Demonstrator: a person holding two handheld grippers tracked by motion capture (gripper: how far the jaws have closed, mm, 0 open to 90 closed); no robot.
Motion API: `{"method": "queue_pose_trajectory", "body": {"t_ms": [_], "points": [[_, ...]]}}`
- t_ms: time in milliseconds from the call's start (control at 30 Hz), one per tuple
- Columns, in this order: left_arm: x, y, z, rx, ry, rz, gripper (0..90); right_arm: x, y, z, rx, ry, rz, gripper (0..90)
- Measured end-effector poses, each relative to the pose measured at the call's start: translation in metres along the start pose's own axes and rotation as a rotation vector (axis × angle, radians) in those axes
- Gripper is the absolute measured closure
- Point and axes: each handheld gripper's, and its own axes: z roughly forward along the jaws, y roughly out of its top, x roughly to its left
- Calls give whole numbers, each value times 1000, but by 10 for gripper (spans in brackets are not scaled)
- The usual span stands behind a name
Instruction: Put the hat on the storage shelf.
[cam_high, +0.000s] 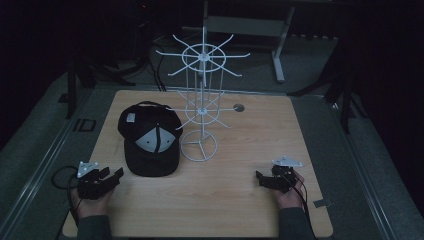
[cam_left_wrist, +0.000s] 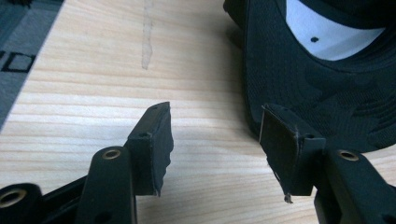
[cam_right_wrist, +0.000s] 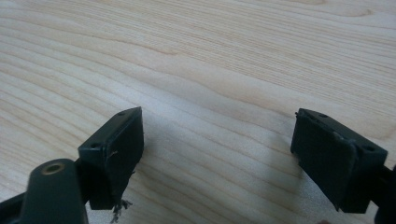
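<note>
A black cap (cam_high: 150, 140) with a white front panel lies on the wooden table (cam_high: 235, 150), left of centre, its brim toward the front edge. A white wire display rack (cam_high: 201, 107) with hook arms stands just right of the cap. My left gripper (cam_high: 112, 176) rests at the front left, open, its jaws pointing at the cap's brim (cam_left_wrist: 317, 93) from a short way off, nothing between them. My right gripper (cam_high: 261, 179) sits at the front right, open over bare wood (cam_right_wrist: 215, 93), its jaws pointing left.
A round hole (cam_high: 239, 107) shows in the table behind the rack. A metal rail (cam_high: 50, 150) borders the table on the left. Dark stands and a desk frame (cam_high: 280, 45) stand beyond the far edge. A small grey tag (cam_high: 322, 203) lies near the front right corner.
</note>
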Motion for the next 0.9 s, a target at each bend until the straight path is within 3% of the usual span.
{"method": "queue_pose_trajectory", "body": {"t_ms": [333,667,900], "points": [[3,-1,1,20,-29,-16,507,1,0,0,9,7,-5,129],[4,2,5,28,-50,-3,552,1,0,0,9,7,-5,129],[6,8,11,27,-92,0,505,1,0,0,9,7,-5,129]]}}
